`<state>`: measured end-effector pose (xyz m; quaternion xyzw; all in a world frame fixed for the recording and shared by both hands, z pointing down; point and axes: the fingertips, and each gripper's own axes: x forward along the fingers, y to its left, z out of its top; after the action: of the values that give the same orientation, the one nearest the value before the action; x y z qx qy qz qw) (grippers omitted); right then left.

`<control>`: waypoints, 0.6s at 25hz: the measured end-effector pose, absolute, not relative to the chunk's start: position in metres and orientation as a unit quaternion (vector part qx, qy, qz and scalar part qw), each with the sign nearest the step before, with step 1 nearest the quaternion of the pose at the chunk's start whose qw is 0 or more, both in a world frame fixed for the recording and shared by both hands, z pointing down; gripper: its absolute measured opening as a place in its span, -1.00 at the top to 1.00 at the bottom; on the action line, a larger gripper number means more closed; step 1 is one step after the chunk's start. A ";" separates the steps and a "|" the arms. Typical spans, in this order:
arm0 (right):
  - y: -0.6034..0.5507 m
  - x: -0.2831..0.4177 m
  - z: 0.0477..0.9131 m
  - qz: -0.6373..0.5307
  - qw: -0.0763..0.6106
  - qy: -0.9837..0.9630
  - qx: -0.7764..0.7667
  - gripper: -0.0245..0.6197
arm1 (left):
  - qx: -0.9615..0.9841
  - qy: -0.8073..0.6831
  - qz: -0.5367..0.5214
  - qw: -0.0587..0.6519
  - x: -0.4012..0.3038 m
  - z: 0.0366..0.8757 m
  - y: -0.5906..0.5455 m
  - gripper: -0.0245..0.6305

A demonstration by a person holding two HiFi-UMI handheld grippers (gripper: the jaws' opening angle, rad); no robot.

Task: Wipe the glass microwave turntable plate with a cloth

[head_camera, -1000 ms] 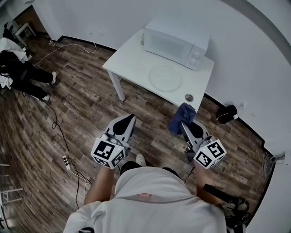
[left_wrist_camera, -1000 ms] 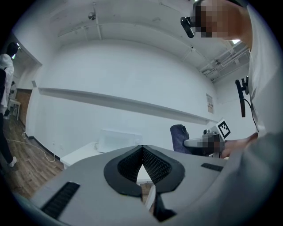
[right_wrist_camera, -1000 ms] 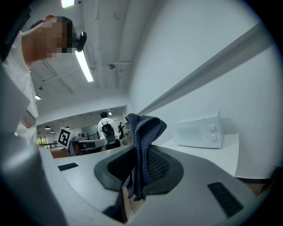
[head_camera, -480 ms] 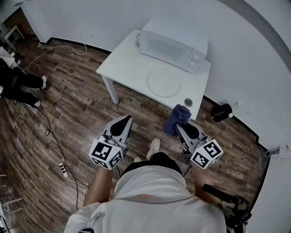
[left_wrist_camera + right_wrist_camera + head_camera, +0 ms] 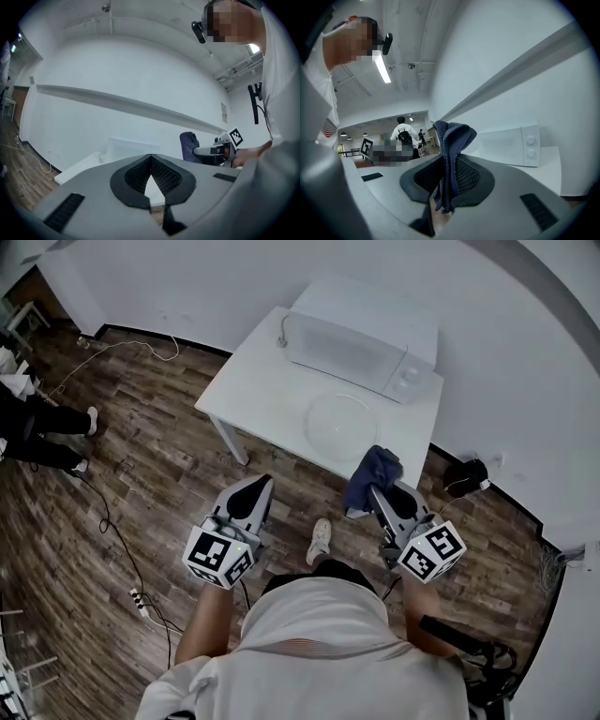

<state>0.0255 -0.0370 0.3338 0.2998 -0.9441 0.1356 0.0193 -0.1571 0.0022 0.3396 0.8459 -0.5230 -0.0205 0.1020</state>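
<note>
A microwave (image 5: pixel 361 338) is set at the back of the surface (image 5: pixel 262 381), close to the wall. Just in front of the microwave, the turntable plate (image 5: pixel 339 420) is laid flat on the surface. Further in front of the microwave, at the surface's near edge, a cloth (image 5: pixel 372 476) is held between the jaws of the right gripper (image 5: pixel 382 493). The left gripper (image 5: pixel 253 486) is held in front and to the left of the microwave, off the surface and over the floor (image 5: pixel 141 474), well apart from the plate.
</note>
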 end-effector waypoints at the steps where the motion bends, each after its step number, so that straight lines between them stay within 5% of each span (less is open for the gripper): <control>1: -0.047 0.028 0.334 0.136 0.018 -0.943 0.303 0.73 | 0.846 -0.523 -0.020 0.100 -0.156 0.339 -0.009 0.89; 15: -0.203 0.078 0.343 0.163 -0.009 -0.931 0.325 0.73 | 0.853 -0.513 0.013 0.094 -0.114 0.335 -0.173 0.89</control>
<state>0.0782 -0.2034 0.3435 0.3250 -0.9315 0.1632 -0.0089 -0.1135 -0.1727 0.3355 0.8532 -0.5130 0.0131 0.0938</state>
